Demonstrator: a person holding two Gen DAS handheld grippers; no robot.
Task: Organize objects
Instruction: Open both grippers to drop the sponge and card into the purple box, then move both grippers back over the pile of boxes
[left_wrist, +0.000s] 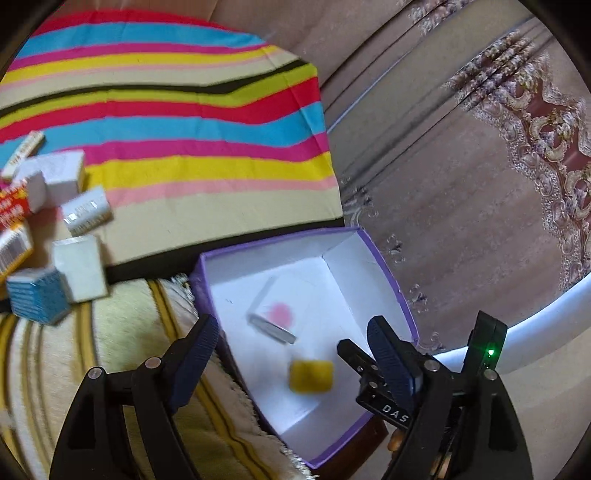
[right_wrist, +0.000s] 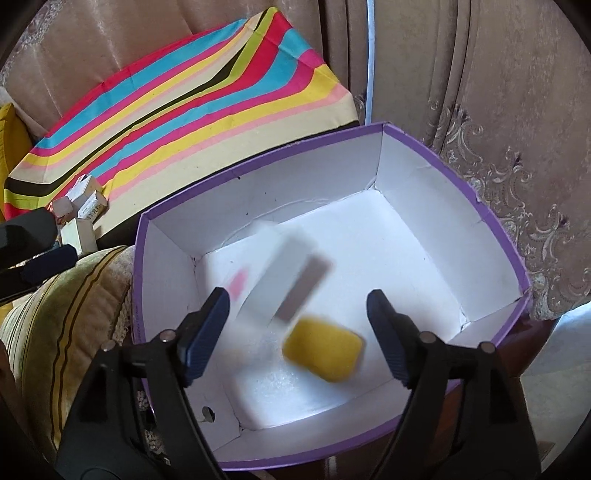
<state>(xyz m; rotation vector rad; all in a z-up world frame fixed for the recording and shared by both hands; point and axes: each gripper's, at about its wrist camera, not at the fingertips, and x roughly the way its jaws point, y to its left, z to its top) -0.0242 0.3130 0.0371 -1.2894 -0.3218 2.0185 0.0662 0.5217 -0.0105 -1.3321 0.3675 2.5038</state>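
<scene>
A purple box (right_wrist: 491, 229) with white inner walls stands open below both grippers. Inside it lie a flat white carton (right_wrist: 273, 280) with a pink mark and a grey edge, and a small yellow block (right_wrist: 323, 349); both look blurred. My right gripper (right_wrist: 297, 299) hangs open over the box's near half, with nothing pressed between its blue pads. My left gripper (left_wrist: 291, 328) is open above the box's (left_wrist: 388, 273) left wall, over the white carton (left_wrist: 277, 310) and the yellow block (left_wrist: 310, 374). A pile of small cartons (left_wrist: 66, 221) lies on the striped cloth to the left.
The striped cloth (left_wrist: 184, 122) covers a raised surface behind the box. An olive and cream striped cushion (right_wrist: 74, 295) sits left of the box. Patterned brown curtain fabric (right_wrist: 517, 166) hangs behind and to the right. A white curved tube (left_wrist: 554, 314) runs at the right.
</scene>
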